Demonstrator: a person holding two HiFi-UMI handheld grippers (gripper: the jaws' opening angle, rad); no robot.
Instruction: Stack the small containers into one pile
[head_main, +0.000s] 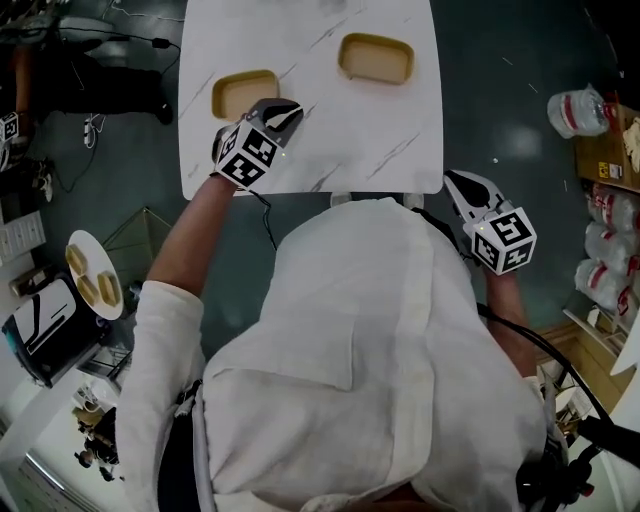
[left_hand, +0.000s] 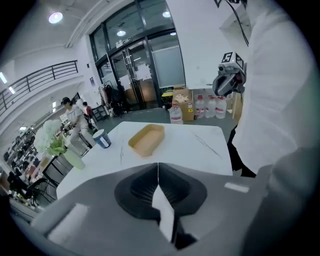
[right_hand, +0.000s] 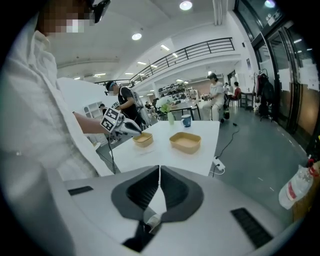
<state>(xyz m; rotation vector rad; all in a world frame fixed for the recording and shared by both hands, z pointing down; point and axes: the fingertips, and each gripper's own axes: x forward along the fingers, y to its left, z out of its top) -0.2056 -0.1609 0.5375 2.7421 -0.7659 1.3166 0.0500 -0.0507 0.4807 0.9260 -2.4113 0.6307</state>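
Two tan oblong containers lie apart on the white marble table (head_main: 400, 150): one at the left (head_main: 243, 93), one farther right (head_main: 376, 58). My left gripper (head_main: 285, 108) hovers over the table just beside the left container, its jaws shut with nothing in them. Its own view looks across the tabletop at the right container (left_hand: 146, 138). My right gripper (head_main: 458, 180) is off the table's right front corner, shut and empty. From there both containers (right_hand: 185, 142) (right_hand: 143, 139) show, with the left gripper (right_hand: 120, 125) next to the nearer one.
A blue cup (left_hand: 101, 138) and a vase of flowers (left_hand: 52, 140) stand at the table's far end. Water bottles (head_main: 575, 110) and cardboard boxes sit on the floor to the right. A round tray with more containers (head_main: 95, 275) is at the left. People stand in the background.
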